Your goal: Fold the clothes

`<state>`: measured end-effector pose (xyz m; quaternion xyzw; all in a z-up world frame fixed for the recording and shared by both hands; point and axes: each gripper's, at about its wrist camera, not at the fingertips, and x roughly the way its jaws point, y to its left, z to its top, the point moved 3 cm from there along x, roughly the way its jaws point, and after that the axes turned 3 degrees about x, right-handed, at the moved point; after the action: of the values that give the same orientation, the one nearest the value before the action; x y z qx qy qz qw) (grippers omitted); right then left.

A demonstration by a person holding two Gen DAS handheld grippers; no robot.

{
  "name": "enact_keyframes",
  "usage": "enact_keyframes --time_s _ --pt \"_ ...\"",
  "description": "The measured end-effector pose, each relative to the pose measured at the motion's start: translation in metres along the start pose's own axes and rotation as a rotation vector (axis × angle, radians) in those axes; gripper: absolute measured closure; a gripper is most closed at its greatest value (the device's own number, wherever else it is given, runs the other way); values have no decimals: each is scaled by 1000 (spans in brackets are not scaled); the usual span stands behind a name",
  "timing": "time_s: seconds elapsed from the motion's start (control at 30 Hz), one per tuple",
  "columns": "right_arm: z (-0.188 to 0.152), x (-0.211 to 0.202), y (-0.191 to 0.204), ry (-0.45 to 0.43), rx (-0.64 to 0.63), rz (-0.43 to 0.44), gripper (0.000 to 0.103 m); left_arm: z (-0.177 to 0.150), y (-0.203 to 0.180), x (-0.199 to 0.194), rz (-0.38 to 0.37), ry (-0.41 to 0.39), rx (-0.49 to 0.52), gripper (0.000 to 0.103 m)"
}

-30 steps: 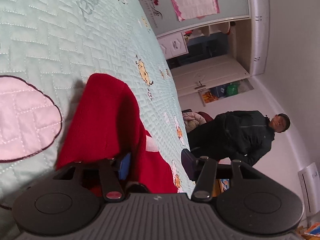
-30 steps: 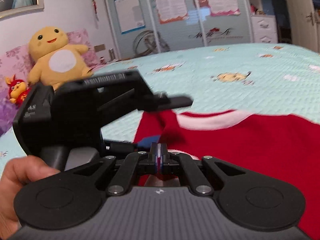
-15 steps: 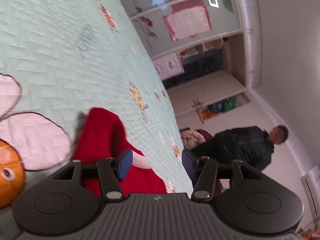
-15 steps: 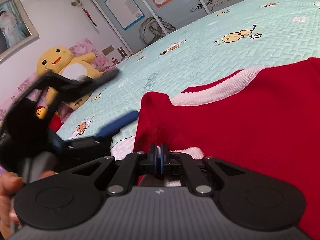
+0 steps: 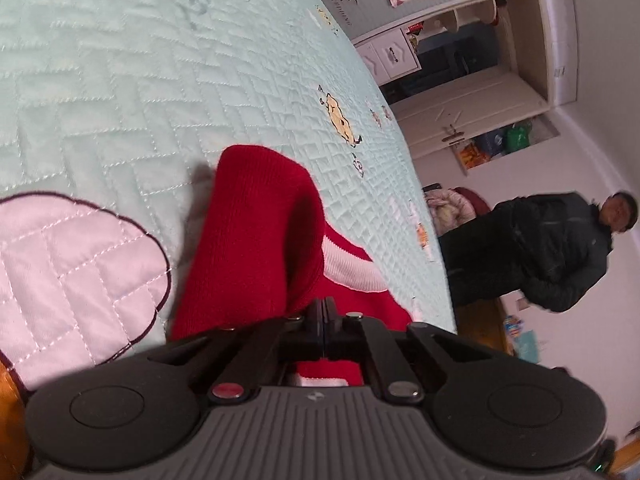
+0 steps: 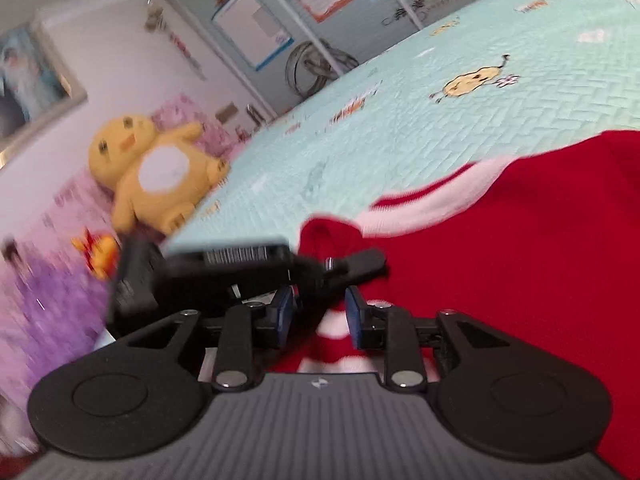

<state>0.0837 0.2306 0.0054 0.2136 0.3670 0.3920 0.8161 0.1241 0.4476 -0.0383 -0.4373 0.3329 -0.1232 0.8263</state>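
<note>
A red knitted sweater [image 5: 248, 240] with a white-striped collar band [image 5: 344, 268] lies on the bed. In the left wrist view a fold of it stands up in front of my left gripper [image 5: 324, 320], whose fingers are pressed together on the red fabric. In the right wrist view the sweater [image 6: 520, 260] fills the right side. My right gripper [image 6: 320, 314] is open, its blue pads apart over a striped cuff or hem. The left gripper [image 6: 248, 264] shows there as a blurred black body just ahead on the left, at the sweater's raised corner.
A pale green quilted bedspread [image 5: 160, 80] with cartoon prints covers the bed. A yellow plush toy [image 6: 152, 176] and a small orange toy [image 6: 98, 256] sit at the pillow end. A person in dark clothes [image 5: 540, 252] stands past the bed edge near wardrobes [image 5: 440, 60].
My left gripper, open half a second ago, has shut on the red sweater's fold. My right gripper, shut on the sweater before, has opened. Both views shifted and blurred.
</note>
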Motion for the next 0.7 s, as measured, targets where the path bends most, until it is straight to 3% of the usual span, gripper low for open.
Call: enact_keyframes --time_s 0.1,0.23,0.27,0.4,0.47,0.53,0.57,0.6,0.67,0.7 --pt "0 3 -7 50 2 19 85 3 -6 4 29 3 5 98" --pt "1 8 -15 116 4 45 86 5 -10 10 61 21 32 98" --pt "1 9 -17 132 5 51 102 5 -11 11 71 22 41 98" --pt "2 11 -25 173 27 75 103 2 -24 -1 91 -30 70 98" --pt "2 10 -29 163 60 84 103 -4 -37 -23 58 -96 100 95" --pt "3 9 -32 153 93 94 103 -21 -52 -51 -51 -123 90 95" --pt "3 8 -34 149 110 98 103 -35 -57 -62 -74 -119 91 89" --pt "3 8 -35 144 126 103 103 -52 -59 -70 -39 -123 100 85" --pt "4 7 -39 134 159 113 103 -85 -61 -86 29 -129 116 59" --pt "4 6 -40 129 176 117 103 -100 -59 -92 69 -121 117 56"
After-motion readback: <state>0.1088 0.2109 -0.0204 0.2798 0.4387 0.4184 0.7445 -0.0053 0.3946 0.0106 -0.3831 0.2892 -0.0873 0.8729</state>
